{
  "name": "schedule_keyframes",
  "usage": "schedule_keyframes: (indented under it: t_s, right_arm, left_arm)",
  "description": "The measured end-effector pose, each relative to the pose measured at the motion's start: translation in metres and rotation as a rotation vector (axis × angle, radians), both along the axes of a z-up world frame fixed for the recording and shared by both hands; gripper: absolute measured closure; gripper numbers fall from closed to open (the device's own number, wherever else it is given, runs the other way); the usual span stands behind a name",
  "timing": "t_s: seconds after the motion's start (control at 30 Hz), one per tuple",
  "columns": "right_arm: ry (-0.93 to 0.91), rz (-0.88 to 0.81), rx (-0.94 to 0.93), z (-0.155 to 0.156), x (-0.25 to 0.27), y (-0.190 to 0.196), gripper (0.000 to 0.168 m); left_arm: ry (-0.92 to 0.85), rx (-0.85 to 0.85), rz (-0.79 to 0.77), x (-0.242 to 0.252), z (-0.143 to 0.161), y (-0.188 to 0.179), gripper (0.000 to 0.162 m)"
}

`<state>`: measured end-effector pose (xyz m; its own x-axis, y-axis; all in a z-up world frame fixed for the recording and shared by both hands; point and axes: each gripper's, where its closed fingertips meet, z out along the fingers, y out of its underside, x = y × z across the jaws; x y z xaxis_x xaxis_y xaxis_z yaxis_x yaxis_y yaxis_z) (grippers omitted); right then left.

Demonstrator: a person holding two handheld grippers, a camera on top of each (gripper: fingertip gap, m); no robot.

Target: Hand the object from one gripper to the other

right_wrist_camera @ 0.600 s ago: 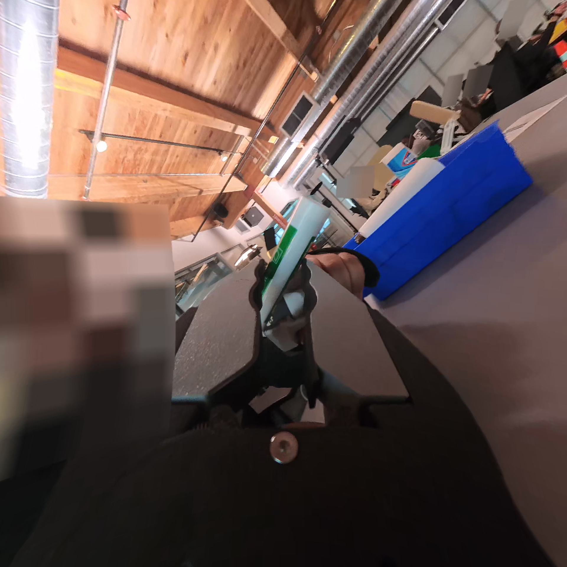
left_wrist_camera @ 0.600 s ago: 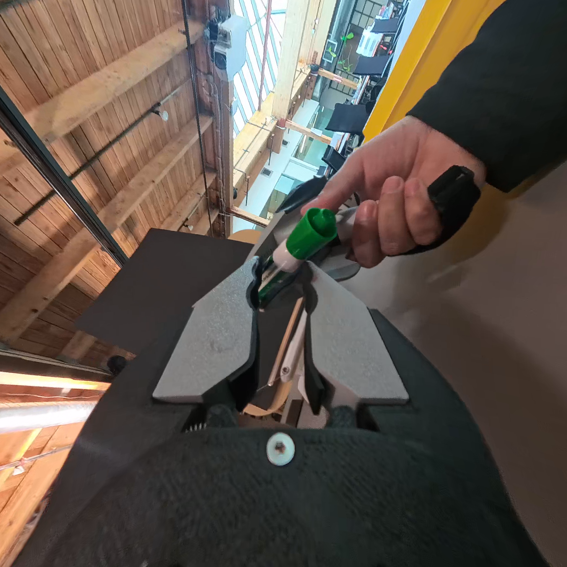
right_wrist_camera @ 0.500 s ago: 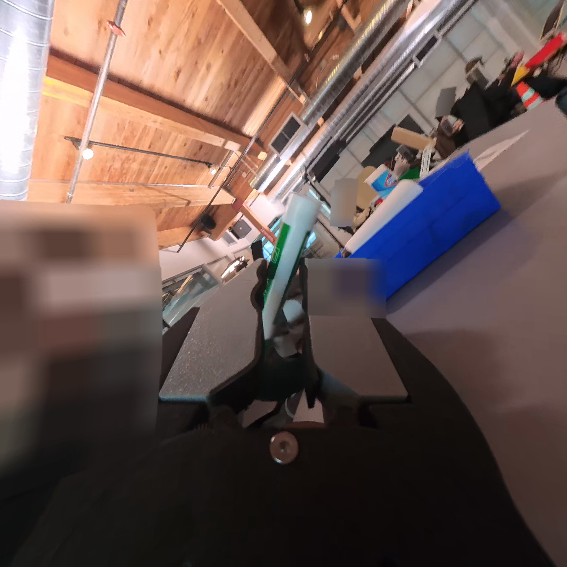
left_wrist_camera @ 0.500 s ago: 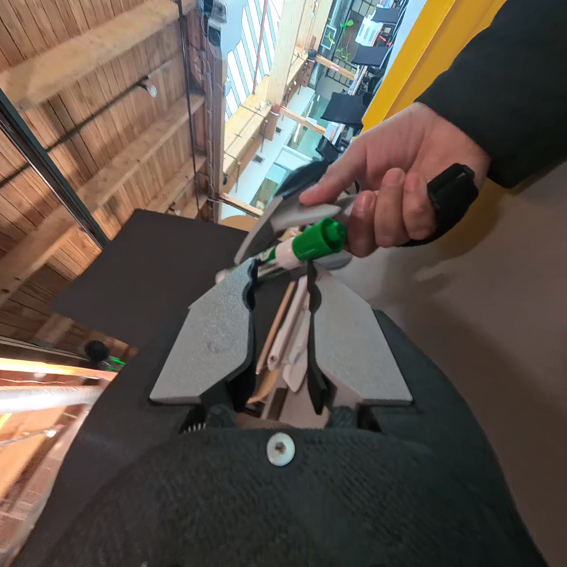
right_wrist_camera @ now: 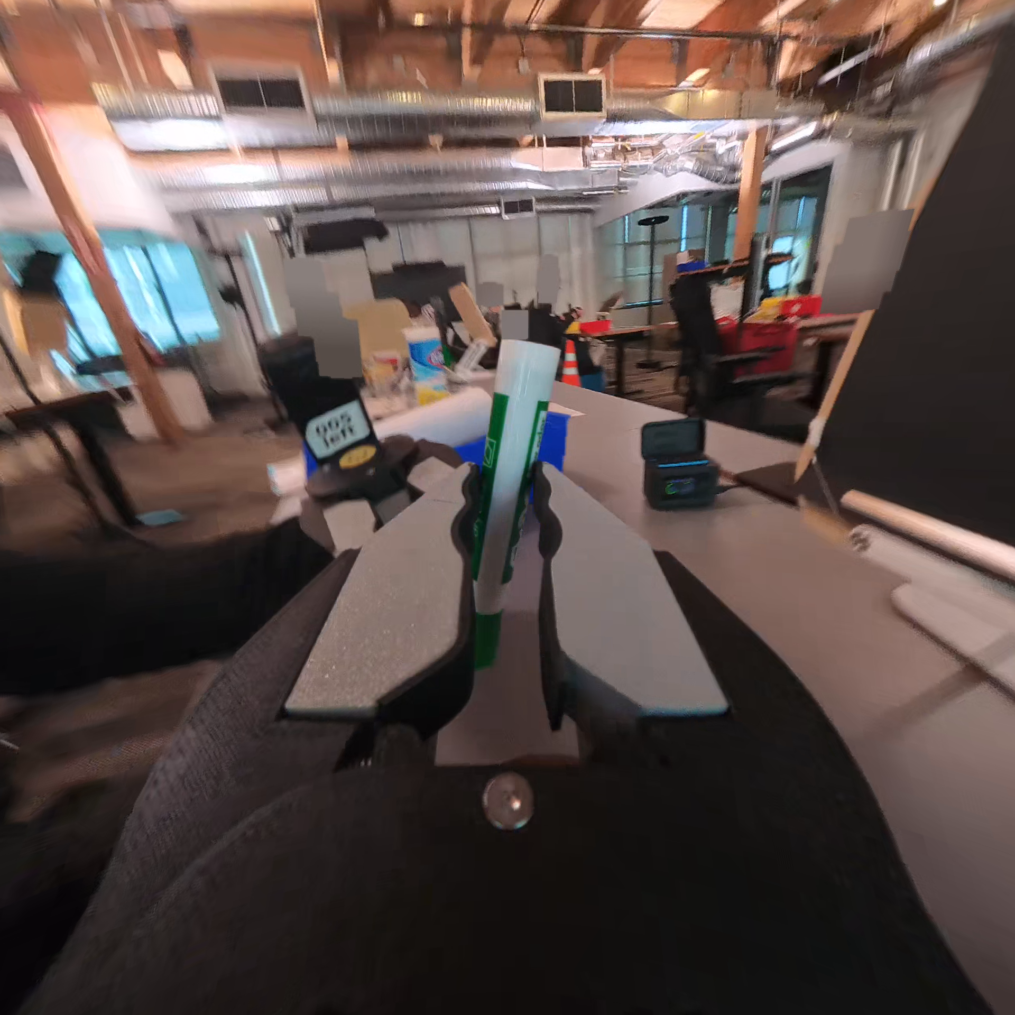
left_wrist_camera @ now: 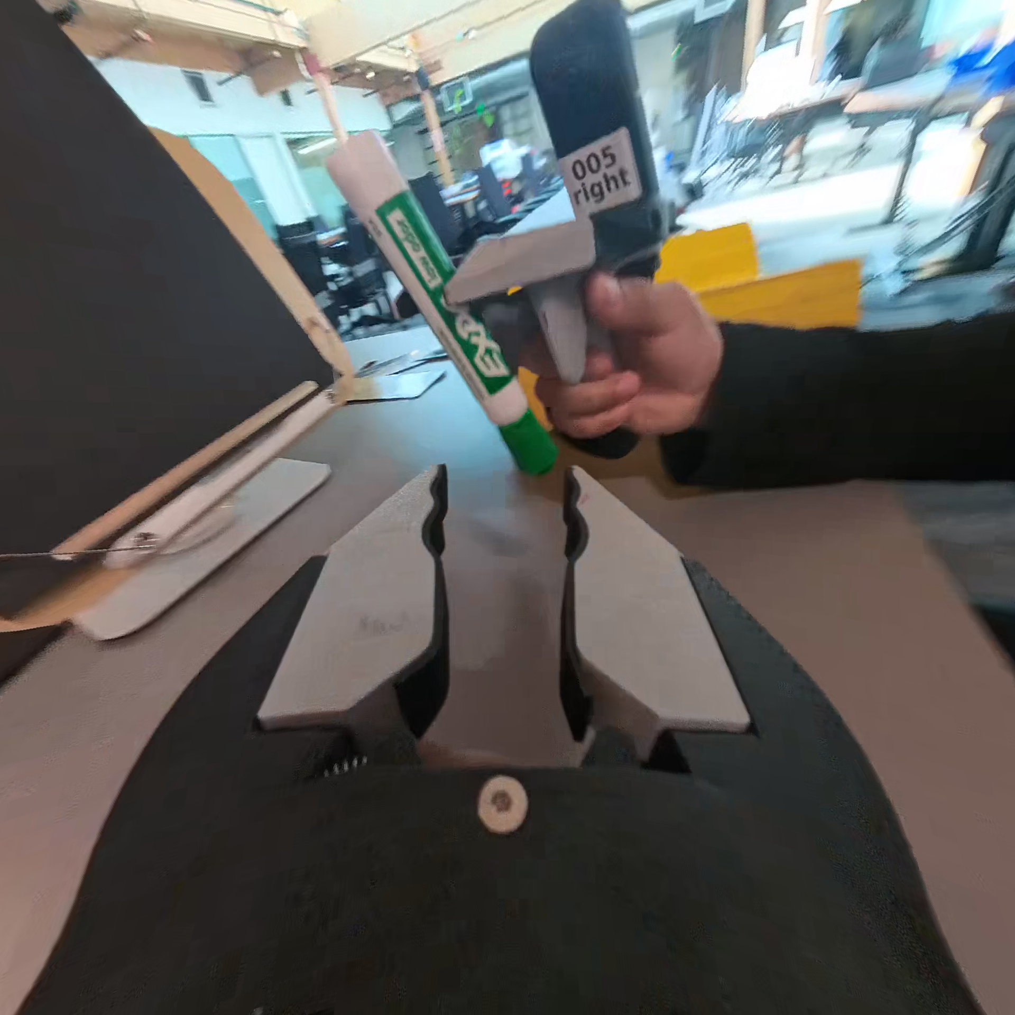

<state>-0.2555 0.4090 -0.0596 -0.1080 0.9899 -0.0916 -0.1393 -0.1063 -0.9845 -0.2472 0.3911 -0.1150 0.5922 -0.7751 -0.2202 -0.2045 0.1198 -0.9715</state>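
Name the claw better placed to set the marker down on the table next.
Right. The right claw is shut on the marker, whose green cap already points at the table. The left claw is open and empty.

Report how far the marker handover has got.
Done, by the look of it: the left gripper is open and empty, apart from the marker. In hand: the right gripper is shut on the marker's barrel, green cap down near the table. Left: nothing of the handover itself shows.
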Motion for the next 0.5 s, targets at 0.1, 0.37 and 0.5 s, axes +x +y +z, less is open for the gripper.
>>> schedule_keyframes:
  t_s: [0.1, 0.37, 0.5]
  right_arm:
    - [0.010, -0.003, 0.195, 0.003, -0.004, -0.023, 0.153]
    - [-0.061, 0.097, 0.185, -0.012, -0.015, -0.041, 0.150]
    - [-0.071, 0.138, 0.091, -0.013, -0.011, -0.035, 0.139]
  left_arm:
    - [-0.127, -0.055, -0.057, 0.006, 0.009, -0.003, 0.121]
    - [0.051, 0.097, 0.046, 0.004, 0.002, 0.005, 0.147]
    - [0.383, 0.430, 0.366, -0.030, 0.003, 0.029, 0.146]
